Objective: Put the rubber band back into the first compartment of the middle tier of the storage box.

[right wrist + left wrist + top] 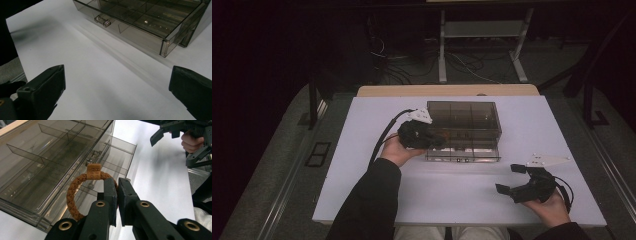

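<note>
While the left hand holds its gripper at the organiser's front, the scene reads so:
Left gripper: jaws pressed together on a brown braided bracelet, pinching its cord on the side nearest the jaws.
Bracelet: its loop curves out to the left of the jaws, a tan stamped tag at its far top; it hangs over the pulled-out drawer of the organiser.
Organiser: a smoky clear plastic box with divided compartments, just ahead of and left of the left jaws; in the right gripper view it lies well ahead of the jaws, its drawer handle facing them.
Right gripper: jaws spread wide with bare tabletop between them, gripping nothing, well apart from the box.
Tabletop: white, carrying the box.
Hands: left hand under its gripper; right hand near the tabletop's front edge.
</note>
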### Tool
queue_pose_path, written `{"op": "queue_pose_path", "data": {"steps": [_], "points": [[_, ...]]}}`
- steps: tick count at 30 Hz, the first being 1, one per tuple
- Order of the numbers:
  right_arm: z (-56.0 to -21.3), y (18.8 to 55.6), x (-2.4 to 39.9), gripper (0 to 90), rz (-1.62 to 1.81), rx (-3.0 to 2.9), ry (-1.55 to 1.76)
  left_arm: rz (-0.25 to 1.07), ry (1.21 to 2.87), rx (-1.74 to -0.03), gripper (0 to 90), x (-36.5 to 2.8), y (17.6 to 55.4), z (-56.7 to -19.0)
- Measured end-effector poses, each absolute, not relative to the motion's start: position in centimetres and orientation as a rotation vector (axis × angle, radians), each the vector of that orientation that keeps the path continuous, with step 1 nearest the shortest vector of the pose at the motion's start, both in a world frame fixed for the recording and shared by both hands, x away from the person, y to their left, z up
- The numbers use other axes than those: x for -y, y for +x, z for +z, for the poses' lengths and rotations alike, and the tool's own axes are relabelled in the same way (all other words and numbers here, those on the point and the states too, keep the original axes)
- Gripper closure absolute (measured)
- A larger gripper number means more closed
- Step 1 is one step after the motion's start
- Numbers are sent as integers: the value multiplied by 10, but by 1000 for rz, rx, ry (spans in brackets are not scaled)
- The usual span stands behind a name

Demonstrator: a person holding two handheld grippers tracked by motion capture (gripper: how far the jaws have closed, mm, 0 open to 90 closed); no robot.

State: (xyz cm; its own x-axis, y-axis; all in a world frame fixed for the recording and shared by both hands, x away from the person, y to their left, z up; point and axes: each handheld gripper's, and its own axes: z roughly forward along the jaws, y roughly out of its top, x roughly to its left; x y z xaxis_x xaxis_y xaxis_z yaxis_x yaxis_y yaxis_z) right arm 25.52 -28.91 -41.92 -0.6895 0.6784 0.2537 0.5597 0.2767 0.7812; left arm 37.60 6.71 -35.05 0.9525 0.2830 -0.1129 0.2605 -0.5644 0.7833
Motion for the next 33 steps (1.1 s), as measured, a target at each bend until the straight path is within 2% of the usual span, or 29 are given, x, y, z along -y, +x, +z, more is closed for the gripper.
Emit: {"op": "queue_pose_path", "data": {"steps": [33], "points": [[-419,255,288,1,1381,-2416,1165,-39,2239,-431,848,-50,387,-384]]}}
